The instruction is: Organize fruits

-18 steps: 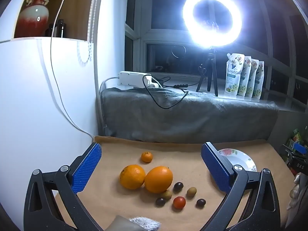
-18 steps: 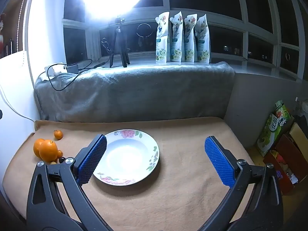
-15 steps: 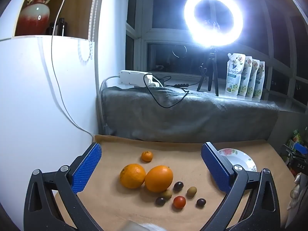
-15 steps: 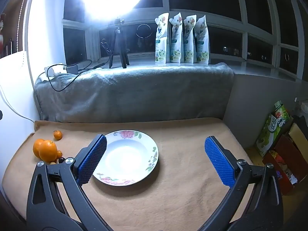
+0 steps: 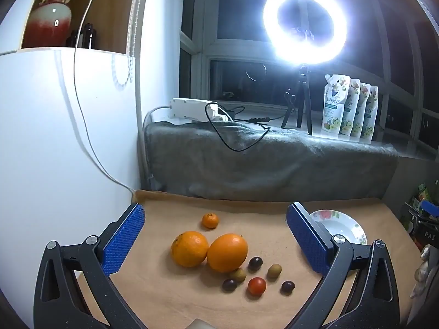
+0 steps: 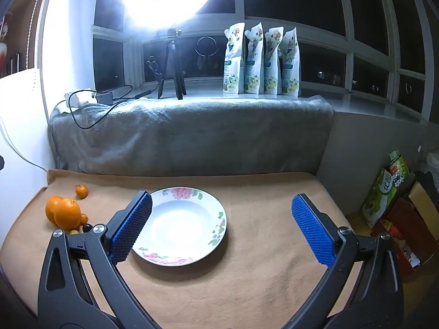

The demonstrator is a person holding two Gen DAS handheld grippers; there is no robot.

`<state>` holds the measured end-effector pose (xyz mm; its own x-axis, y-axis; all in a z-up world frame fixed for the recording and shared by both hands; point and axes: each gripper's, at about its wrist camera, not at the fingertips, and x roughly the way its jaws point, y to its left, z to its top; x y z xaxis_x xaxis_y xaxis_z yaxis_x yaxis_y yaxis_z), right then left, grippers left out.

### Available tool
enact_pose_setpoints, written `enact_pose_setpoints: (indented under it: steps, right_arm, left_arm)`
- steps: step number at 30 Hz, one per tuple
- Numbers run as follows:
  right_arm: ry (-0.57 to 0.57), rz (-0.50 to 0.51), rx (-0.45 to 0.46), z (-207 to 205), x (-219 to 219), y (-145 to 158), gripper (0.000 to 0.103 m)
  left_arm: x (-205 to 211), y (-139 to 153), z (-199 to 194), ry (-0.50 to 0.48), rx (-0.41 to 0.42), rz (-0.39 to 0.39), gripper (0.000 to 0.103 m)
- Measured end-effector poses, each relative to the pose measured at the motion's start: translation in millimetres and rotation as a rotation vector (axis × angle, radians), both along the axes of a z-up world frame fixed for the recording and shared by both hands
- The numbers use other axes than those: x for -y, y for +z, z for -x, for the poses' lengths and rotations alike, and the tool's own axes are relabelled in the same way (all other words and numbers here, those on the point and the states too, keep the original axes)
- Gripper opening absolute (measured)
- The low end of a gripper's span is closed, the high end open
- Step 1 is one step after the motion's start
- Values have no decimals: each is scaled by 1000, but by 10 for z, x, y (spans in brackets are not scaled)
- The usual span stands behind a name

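On the tan cloth, in the left wrist view, two large oranges (image 5: 190, 248) (image 5: 227, 252) touch each other, with a small mandarin (image 5: 210, 220) behind them. In front lie a red cherry tomato (image 5: 256, 286), dark grapes (image 5: 255, 263) and small olive-green fruits (image 5: 274, 270). My left gripper (image 5: 215, 235) hangs open above them, holding nothing. A white floral plate (image 6: 182, 224) sits empty in the right wrist view. My right gripper (image 6: 222, 227) stands open over the plate's right part. The oranges (image 6: 67, 213) show at that view's left edge.
A grey blanket (image 5: 274, 161) covers the ledge behind the cloth. On it stand a ring light on a tripod (image 5: 303, 101), several white pouches (image 6: 260, 60), a power strip (image 5: 192, 108) and cables. A white cabinet (image 5: 55, 150) bounds the left. Boxes (image 6: 392, 208) sit on the right.
The left view has shifted slightly; the pale fuzzy object at its bottom edge has nearly left the frame. The right gripper and the fruits have not moved.
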<state>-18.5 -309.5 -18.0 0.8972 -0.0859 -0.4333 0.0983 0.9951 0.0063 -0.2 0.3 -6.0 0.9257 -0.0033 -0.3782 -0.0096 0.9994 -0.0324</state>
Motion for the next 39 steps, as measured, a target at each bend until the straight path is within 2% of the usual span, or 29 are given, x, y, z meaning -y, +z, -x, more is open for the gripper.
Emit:
enact_pose_setpoints:
  steps: [39]
  right_arm:
    - [-14, 15, 26, -6, -55, 54, 103]
  left_arm:
    - [18, 6, 11, -13, -1, 9, 102]
